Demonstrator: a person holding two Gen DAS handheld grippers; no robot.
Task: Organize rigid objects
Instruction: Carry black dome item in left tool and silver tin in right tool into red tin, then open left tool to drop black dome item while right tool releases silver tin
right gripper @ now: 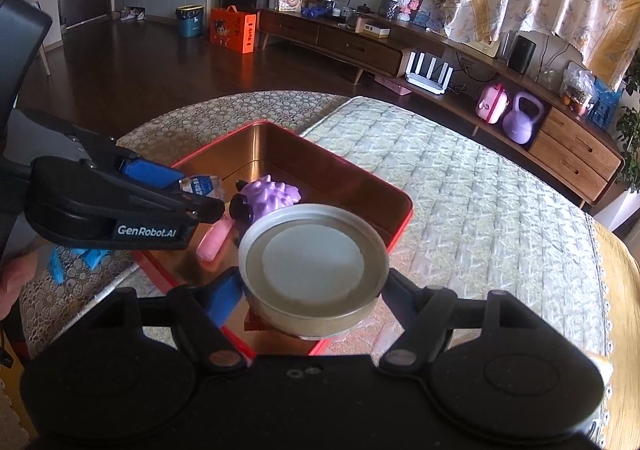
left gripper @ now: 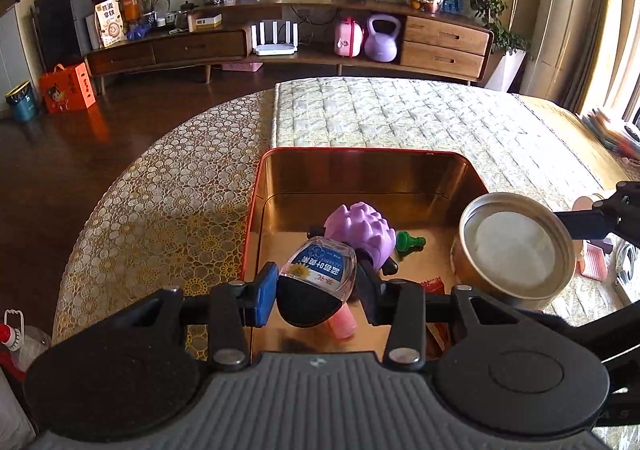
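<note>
A red tin box (left gripper: 256,210) with a gold inside stands on the table; it also shows in the right wrist view (right gripper: 400,226). In it lie a purple spiky toy (left gripper: 360,228), a green piece (left gripper: 408,240), a pink tube (left gripper: 342,324) and a red packet (left gripper: 434,284). My left gripper (left gripper: 316,286) is shut on a small clear bottle with a black cap and blue label (left gripper: 320,274), held over the box. My right gripper (right gripper: 314,290) is shut on a round metal tin (right gripper: 314,262), held over the box's right side; the tin also shows in the left wrist view (left gripper: 516,250).
The round table has a lace cloth (left gripper: 160,190) and a quilted mat (left gripper: 400,118). A pink comb-like object (left gripper: 594,262) lies right of the box. Blue scraps (right gripper: 86,256) lie left of it. A long wooden cabinet (left gripper: 280,38) stands across the floor.
</note>
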